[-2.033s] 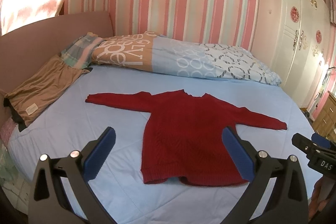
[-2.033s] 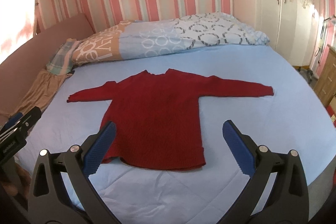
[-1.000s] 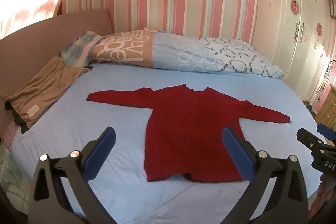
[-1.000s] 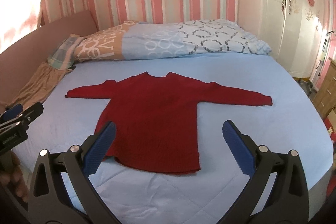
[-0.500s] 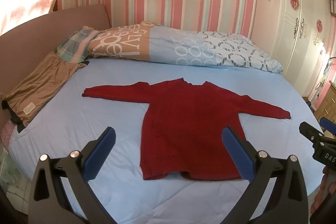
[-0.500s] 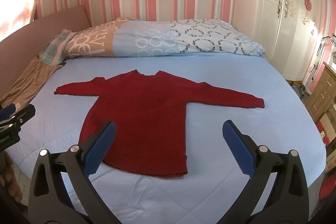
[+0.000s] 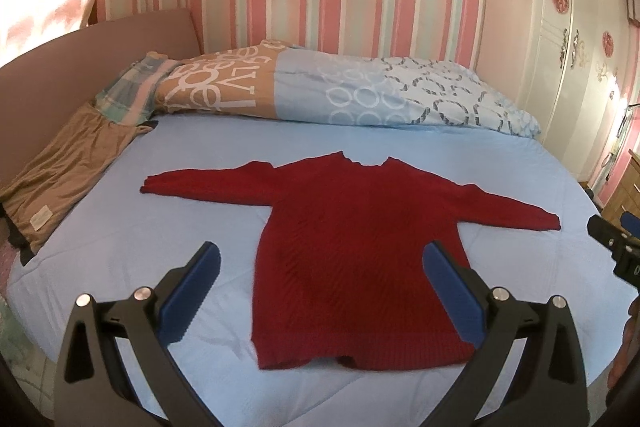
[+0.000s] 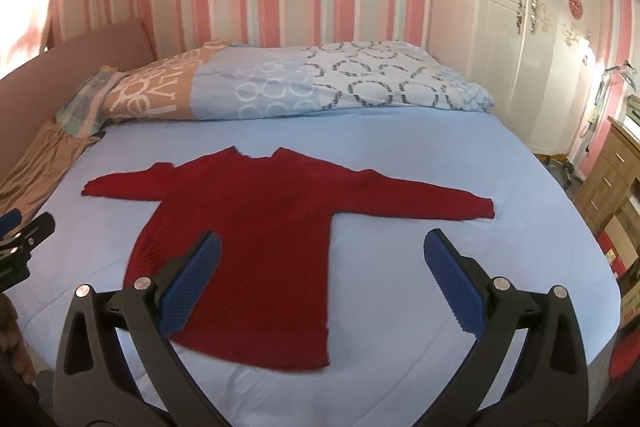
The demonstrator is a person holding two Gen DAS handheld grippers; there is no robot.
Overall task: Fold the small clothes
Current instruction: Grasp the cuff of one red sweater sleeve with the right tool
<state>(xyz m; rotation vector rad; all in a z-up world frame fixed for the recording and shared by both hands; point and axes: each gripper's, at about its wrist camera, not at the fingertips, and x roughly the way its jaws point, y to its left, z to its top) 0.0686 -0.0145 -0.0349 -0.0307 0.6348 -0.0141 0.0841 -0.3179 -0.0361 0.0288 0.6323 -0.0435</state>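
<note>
Blue bed, red sweater flat, drawers rt view only

Ribbed red knit sweater (matt, coarse) on smooth pale-blue cotton-like bed sheet

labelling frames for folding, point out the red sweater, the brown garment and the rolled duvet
red sweater (image 7: pixel 352 247), left wrist view, middle of the chest panel
brown garment (image 7: pixel 68 167), left wrist view, middle of the fabric by the headboard
rolled duvet (image 8: pixel 280 87), right wrist view, pale blue ring-printed middle section
</note>
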